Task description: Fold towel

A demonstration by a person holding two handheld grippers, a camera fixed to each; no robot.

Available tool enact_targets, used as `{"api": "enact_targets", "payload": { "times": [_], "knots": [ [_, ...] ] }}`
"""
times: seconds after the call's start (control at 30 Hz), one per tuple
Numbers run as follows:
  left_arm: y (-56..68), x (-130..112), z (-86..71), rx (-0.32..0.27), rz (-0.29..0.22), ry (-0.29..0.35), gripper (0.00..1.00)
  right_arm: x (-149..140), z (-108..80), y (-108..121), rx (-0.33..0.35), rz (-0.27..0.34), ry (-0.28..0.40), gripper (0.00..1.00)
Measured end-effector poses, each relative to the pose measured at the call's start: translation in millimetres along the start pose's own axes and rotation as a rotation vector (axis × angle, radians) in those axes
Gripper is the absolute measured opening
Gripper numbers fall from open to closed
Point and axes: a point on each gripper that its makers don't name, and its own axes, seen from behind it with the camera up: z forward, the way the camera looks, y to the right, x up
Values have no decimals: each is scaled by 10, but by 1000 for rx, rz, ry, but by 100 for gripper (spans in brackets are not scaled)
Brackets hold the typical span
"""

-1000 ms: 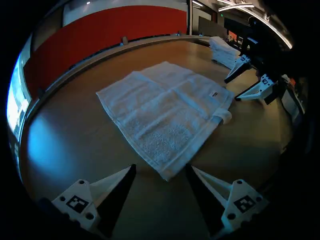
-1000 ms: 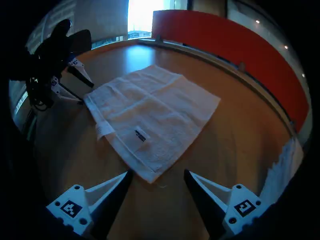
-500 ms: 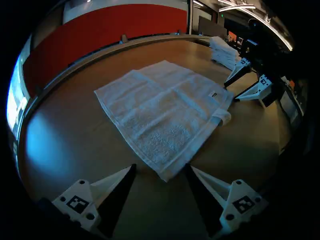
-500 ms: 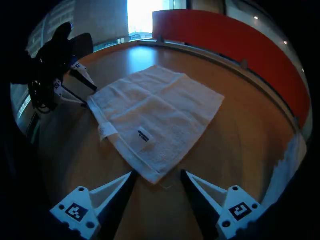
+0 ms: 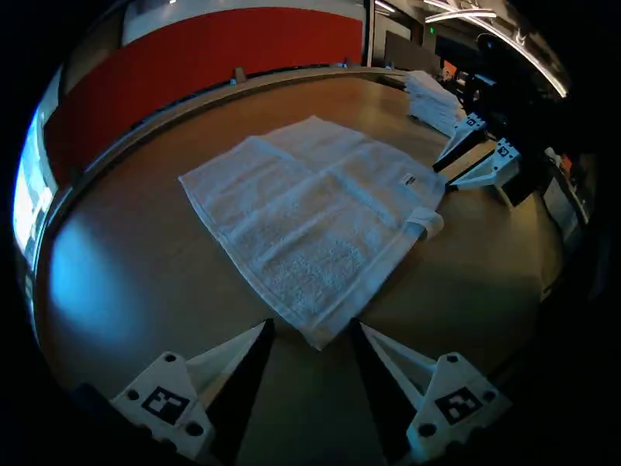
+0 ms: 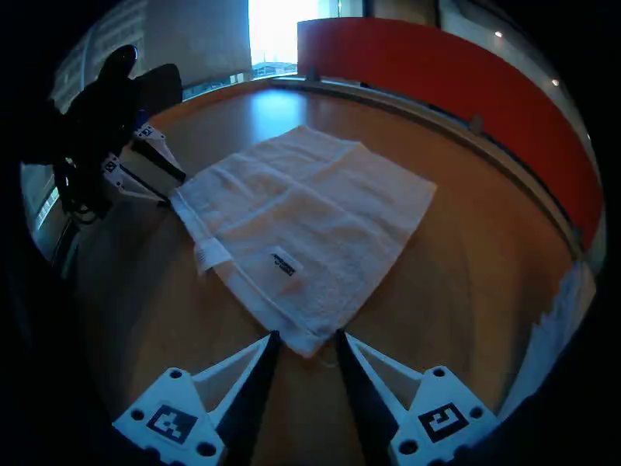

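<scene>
- A white towel [image 5: 310, 225] lies spread flat near the middle of a wooden table [image 5: 116, 256], with two opposite corners pointing at the two grippers
- A small sewn label [image 6: 284, 262] sits on the towel's upper face near one edge, and a short curled tab [image 5: 425, 223] pokes out from the hem just beside it
- The left gripper [image 5: 310, 326] is low over the table, jaws parted, with the towel's nearest corner lying in the gap between its fingertips and neither finger pressing on it
- The right gripper [image 6: 307, 335] is at the opposite corner, its jaws apart by a narrower gap that flanks the corner's tip; whether the fingers touch the cloth cannot be told
- A stack of folded white towels [image 5: 435, 101] stands on the far part of the table, well apart from the spread towel
- A red wall panel [image 5: 209, 54] runs behind the table's curved edge, and a bright window [image 6: 279, 31] glares beside it
</scene>
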Motion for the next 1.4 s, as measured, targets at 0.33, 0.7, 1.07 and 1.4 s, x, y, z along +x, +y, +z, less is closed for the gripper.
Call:
{"api": "enact_targets", "payload": {
  "times": [0.33, 0.7, 1.07, 1.4],
  "knots": [
    [32, 11, 14, -4, 2, -12, 57, 0, -12, -14, 3, 9, 3, 27],
    [41, 32, 31, 19, -4, -22, 20, 11, -7, -47, 15, 9, -6, 22],
    [40, 62, 10, 22, -50, -22, 15, 136, -54, -75, 18, 15, 19, 14],
    [35, 207, -93, 30, -67, 2, 15, 298, -188, -50, 3, 21, 50, 14]
  ]
}}
